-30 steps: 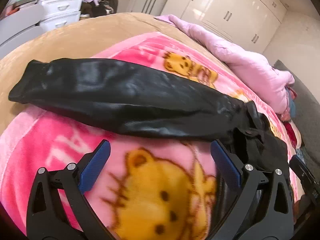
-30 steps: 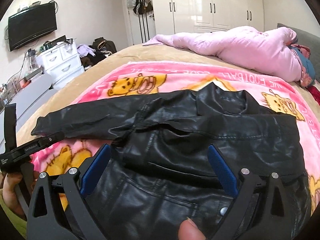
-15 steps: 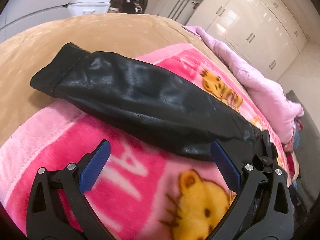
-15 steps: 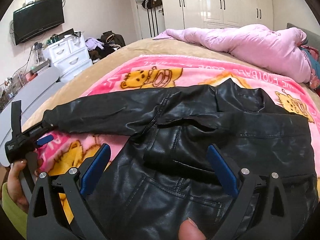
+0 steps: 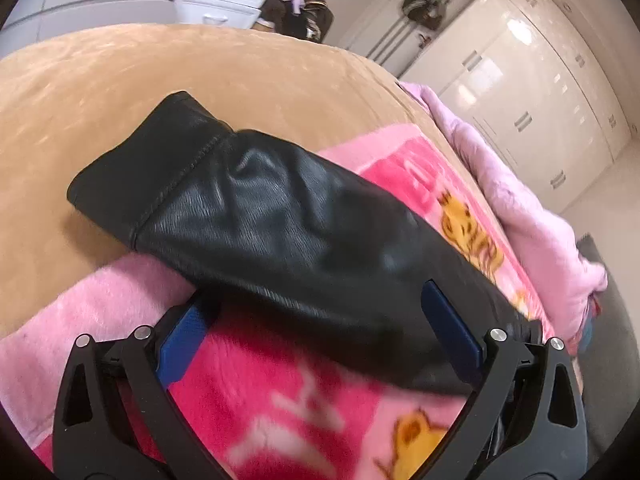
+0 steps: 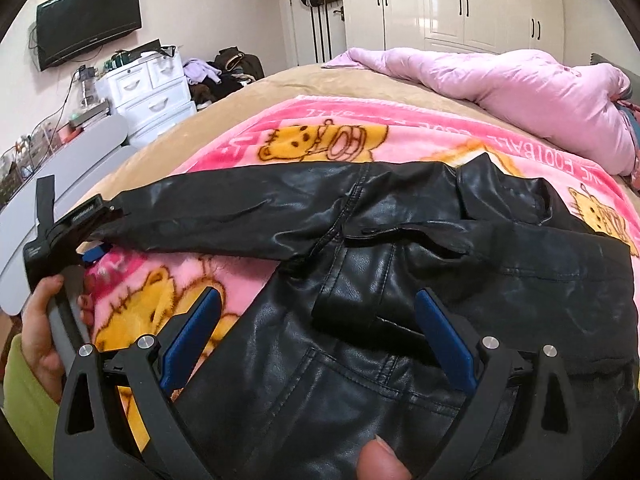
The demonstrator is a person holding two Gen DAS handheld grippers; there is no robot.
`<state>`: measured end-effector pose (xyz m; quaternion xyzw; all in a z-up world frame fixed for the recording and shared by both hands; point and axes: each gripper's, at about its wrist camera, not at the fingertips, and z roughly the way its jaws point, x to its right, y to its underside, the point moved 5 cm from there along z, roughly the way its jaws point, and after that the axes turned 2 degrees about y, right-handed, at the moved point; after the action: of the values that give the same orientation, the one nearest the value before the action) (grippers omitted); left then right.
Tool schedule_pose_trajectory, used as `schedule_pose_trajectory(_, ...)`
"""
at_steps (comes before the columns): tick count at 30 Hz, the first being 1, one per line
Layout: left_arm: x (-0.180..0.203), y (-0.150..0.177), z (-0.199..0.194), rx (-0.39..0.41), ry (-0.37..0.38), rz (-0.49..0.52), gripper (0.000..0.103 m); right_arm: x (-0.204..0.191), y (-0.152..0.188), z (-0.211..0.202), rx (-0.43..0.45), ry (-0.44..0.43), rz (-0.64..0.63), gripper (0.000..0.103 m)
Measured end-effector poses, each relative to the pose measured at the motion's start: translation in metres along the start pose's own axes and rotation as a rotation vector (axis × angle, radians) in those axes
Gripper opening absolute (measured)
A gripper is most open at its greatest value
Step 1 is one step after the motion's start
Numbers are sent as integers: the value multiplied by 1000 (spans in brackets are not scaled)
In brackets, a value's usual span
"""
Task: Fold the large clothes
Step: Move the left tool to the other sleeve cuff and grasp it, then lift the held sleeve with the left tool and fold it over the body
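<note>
Across the bed (image 6: 256, 88), on a pink cartoon-bear blanket (image 6: 320, 136), a black leather jacket (image 6: 460, 264) lies spread flat, collar toward the far side and one sleeve (image 6: 240, 212) stretched out to the left. The sleeve's cuff (image 5: 148, 160) reaches past the blanket's edge onto the tan bedspread (image 5: 200, 68).

The left claw (image 5: 316, 328) is spread wide at the sleeve near the cuff end: its blue pads (image 5: 452, 332) stand apart on either side of the sleeve's near edge, one tucked at the leather's lower border, the other over the sleeve. Whether either pad presses the leather cannot be told. From the right wrist view the same claw (image 6: 92, 248) shows at the sleeve end, held by the left hand (image 6: 40, 324), whose wrist shows a yellow-green cuff.

The right claw (image 6: 316, 332) is also released, its pads wide apart and hovering above the jacket's front panel, near a pocket flap, gripping nothing. A fingertip (image 6: 380, 460) shows at the bottom edge of that view.

A pale pink quilt (image 6: 520, 92) is bunched along the far side of the bed. Beyond stand white wardrobes (image 6: 460, 4), a white drawer unit (image 6: 148, 92) and a wall-mounted television (image 6: 88, 16).
</note>
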<state>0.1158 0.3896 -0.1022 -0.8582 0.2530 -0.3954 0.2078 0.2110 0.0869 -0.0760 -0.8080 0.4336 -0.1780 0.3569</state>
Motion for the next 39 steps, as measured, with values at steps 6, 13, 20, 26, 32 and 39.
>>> schedule_pose_trajectory(6,4,-9,5,32,-61,12,74,17,4,-4,7,11,45,96)
schedule_pose_trajectory(13,7,-14,-3,69,-39,29,10,38,8,-12,26,-14,118,96)
schedule_pose_trajectory(20,72,-20,-51,184,67,167,1,73,16,-21,51,-3,196,96)
schedule_pose_trajectory(26,137,-18,-83,226,196,255,0,106,16,-40,117,72,218,96)
schedule_pose_trajectory(32,191,-7,-103,241,298,328,0,139,16,-54,153,100,278,96)
schedule_pose_trajectory(39,243,7,-123,259,391,404,0,164,15,-69,193,169,295,96)
